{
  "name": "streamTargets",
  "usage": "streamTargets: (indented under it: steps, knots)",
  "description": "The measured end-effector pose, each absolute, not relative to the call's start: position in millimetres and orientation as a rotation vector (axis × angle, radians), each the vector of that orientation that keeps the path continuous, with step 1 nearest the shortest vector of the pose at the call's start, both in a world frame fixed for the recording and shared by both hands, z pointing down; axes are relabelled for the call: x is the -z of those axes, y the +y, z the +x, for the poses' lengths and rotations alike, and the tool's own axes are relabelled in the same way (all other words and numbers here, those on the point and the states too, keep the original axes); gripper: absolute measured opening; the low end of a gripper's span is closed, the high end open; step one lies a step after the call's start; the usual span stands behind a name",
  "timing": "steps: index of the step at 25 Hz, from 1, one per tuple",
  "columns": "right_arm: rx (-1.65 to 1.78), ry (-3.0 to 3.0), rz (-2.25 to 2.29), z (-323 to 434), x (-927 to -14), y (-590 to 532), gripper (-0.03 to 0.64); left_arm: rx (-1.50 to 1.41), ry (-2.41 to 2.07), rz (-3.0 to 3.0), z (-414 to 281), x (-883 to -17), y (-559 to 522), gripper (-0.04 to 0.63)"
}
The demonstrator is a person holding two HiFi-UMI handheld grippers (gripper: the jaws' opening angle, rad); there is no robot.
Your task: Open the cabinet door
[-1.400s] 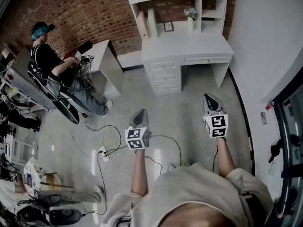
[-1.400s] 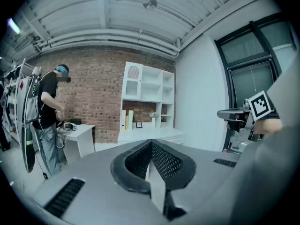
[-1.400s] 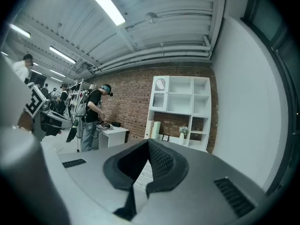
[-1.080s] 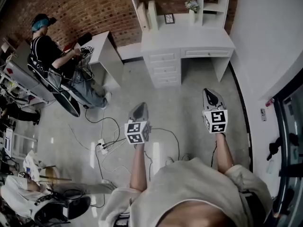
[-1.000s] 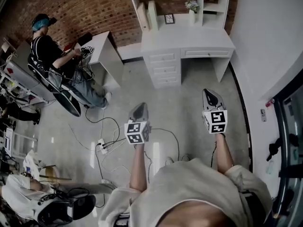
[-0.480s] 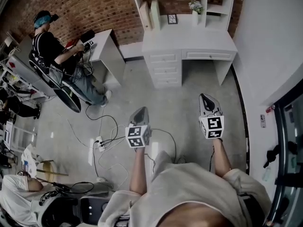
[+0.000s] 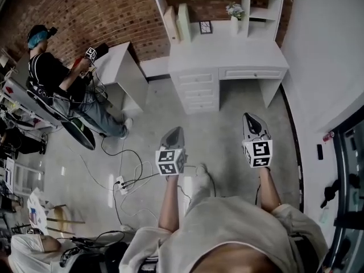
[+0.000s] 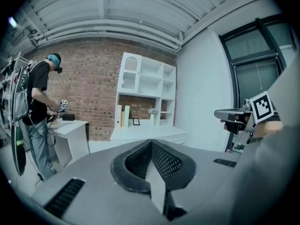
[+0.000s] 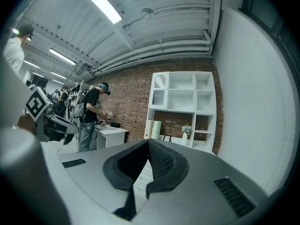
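Left gripper point(image 7: 175, 132) and right gripper point(image 7: 252, 119) hover over the floor point(image 7: 224, 115), well short of the white desk unit point(image 7: 227, 57), in the head view; left gripper view: jaws clenched empty, arched cabinet door point(image 8: 130, 74) at the unit's top left; right gripper view: jaws clenched empty.

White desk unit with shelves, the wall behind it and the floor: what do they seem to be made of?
White desk unit with shelves: probably painted wood or board; flat, even matte white panels. Red-brown wall: bare brick; courses and mortar joints show. Grey floor: likely polished concrete or stone tile; smooth and faintly glossy.
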State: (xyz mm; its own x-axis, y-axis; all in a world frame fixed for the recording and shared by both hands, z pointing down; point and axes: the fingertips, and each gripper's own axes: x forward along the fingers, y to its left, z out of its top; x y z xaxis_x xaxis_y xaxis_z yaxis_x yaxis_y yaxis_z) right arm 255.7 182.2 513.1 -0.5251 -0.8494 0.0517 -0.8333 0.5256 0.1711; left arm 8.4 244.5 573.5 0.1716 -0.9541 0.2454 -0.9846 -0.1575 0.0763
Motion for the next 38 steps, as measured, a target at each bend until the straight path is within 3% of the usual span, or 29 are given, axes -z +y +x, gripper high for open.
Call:
streamTargets:
  steps: [20,38]
  knots:
    - [0.187,-2.517,1.541,105,-503,-60,0.014,-0.217,-1.764,2.355,-134,-549,-38,0.026]
    - [0.109,-2.506,1.519,76,-545,-190,0.014,-0.241,-1.732,2.361,-157,-576,-171,0.026]
